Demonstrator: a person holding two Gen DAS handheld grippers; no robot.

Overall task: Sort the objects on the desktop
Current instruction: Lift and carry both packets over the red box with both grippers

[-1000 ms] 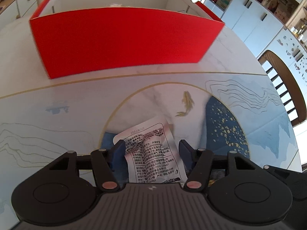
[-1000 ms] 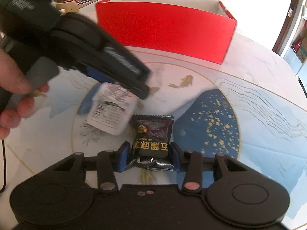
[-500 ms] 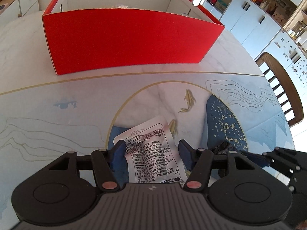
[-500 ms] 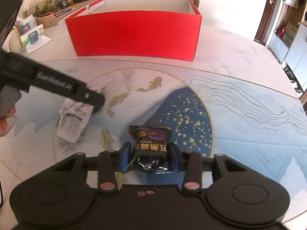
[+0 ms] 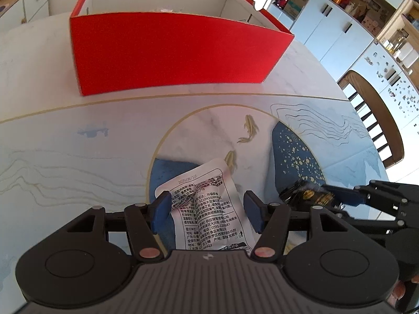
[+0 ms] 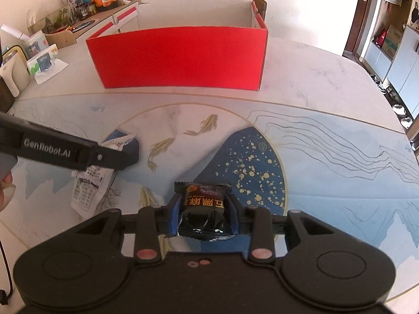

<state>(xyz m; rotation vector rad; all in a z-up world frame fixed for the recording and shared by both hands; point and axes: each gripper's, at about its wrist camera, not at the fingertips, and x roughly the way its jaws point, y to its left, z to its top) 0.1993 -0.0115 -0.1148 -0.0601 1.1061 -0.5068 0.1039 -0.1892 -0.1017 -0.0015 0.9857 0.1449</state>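
A white snack packet (image 5: 207, 206) with black print lies on the table between the blue pads of my left gripper (image 5: 207, 208); the jaws stand open around it with gaps on both sides. It also shows in the right wrist view (image 6: 89, 185). My right gripper (image 6: 205, 216) is shut on a black snack packet (image 6: 205, 209), also seen at the right of the left wrist view (image 5: 303, 196). A red open-topped box (image 6: 180, 55) stands at the far side of the table; it also shows in the left wrist view (image 5: 172, 55).
The table (image 6: 327, 144) has a blue, white and gold painted top. A wooden chair (image 5: 374, 120) stands at its right edge. Tissue packs and clutter (image 6: 42, 60) sit at the far left by a sideboard. White cabinets (image 5: 335, 34) stand beyond.
The right gripper has closed tighter on the black packet and drawn back from the box. The left gripper has stayed open around the white packet, shifting slightly.
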